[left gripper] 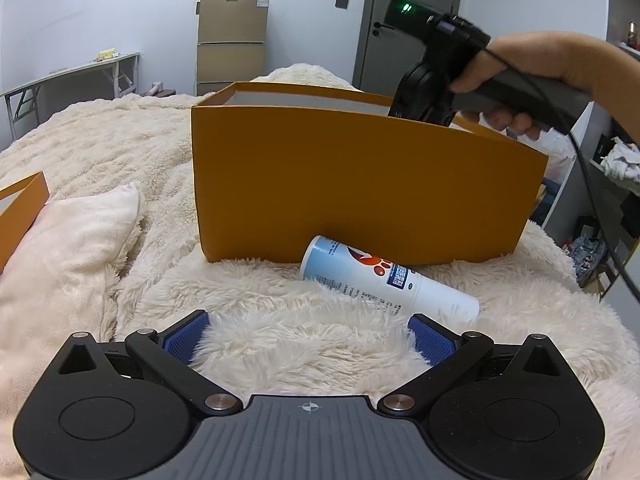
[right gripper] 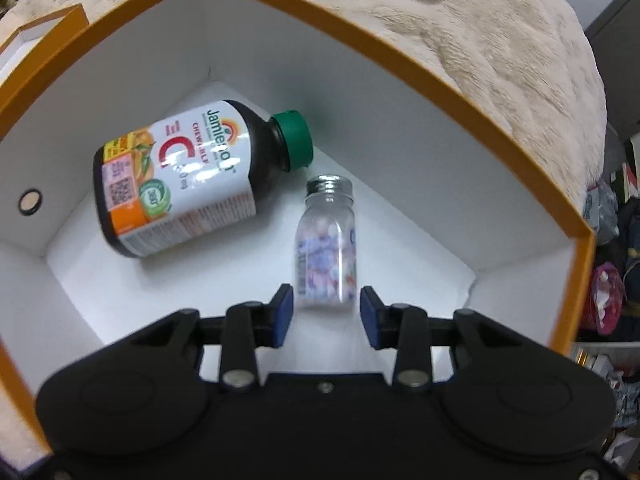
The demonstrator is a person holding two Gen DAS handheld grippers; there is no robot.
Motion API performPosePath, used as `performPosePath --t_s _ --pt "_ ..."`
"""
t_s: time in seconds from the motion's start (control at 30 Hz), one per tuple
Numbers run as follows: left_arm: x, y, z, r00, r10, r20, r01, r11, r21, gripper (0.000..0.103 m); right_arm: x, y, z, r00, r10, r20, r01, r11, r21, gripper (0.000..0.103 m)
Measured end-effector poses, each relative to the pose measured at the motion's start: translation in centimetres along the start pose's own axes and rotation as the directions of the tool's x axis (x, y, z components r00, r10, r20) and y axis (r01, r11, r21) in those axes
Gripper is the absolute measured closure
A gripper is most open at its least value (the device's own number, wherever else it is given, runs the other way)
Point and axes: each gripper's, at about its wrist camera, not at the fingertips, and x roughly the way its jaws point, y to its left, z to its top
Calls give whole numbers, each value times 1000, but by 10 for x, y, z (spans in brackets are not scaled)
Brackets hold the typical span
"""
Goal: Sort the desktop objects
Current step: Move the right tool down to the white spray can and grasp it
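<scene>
An orange box (left gripper: 360,184) with a white inside (right gripper: 400,160) stands on the fluffy cream blanket. A white spray can (left gripper: 384,280) lies on its side in front of the box, just ahead of my open, empty left gripper (left gripper: 308,334). My right gripper (right gripper: 326,316) reaches down into the box, seen from outside in the left wrist view (left gripper: 424,100). It is open, its pads apart from a small clear pill bottle (right gripper: 326,244) with a silver cap lying between and ahead of them. A dark vitamin C bottle (right gripper: 184,180) with a green cap lies beside it.
A cream pillow (left gripper: 60,264) lies at left with an orange box lid (left gripper: 20,212) behind it, also visible in the right wrist view (right gripper: 44,28). A tan cabinet (left gripper: 232,40), a folding table (left gripper: 72,72) and a grey door (left gripper: 400,20) stand behind the bed.
</scene>
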Motion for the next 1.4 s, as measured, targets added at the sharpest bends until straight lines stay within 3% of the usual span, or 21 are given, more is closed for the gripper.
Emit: performPosePath --t_s 0.07,0.13,0.2,0.3,0.4,0.53,0.67,0.8,0.93,1.0,1.07,1.2,1.4 --pt "0 1 0 1000 -2 1 2 1000 -4 0 -10 0 -3 1000 7 27 -7 1000 -1 61" --pt "-1 1 1 1000 -3 0 3 1000 -5 0 -32 6 -12 993 -1 115 6 999 -36 60" --pt "-1 1 1 1000 -3 0 3 1000 -5 0 -60 13 -27 972 14 235 3 997 -74 52" --pt "-1 1 1 1000 -5 -1 5 1000 -7 0 -104 24 -74 898 140 418 -88 986 -142 40" --pt "-1 2 1 1000 -6 -2 6 1000 -8 0 -132 36 -140 796 292 530 -196 953 -231 34" --pt "-2 2 1 1000 -8 -2 8 1000 -12 0 -116 54 -197 749 348 564 -210 932 -295 35" --pt "-2 0 1 1000 -3 -4 3 1000 -8 0 -60 54 -211 786 368 498 -285 929 -236 45" --pt "-2 -3 2 1000 9 -10 -9 1000 3 0 -22 48 -207 797 404 449 -376 914 -155 54" --pt "-2 -2 1 1000 9 -10 -9 1000 3 0 -14 55 -206 800 419 430 -374 908 -189 54" --pt "-2 -2 1 1000 8 -11 -8 1000 3 0 -10 56 -205 808 413 421 -371 911 -182 65" --pt "-3 -1 1 1000 6 -10 -6 1000 0 0 -5 57 -204 816 407 412 -368 913 -174 69" --pt "-4 0 0 1000 3 -7 -3 1000 -4 0 -22 59 -217 813 386 435 -338 922 -187 70" --pt "-4 -1 0 1000 4 -7 -4 1000 -3 0 -55 40 -226 770 373 518 -336 927 -169 72"
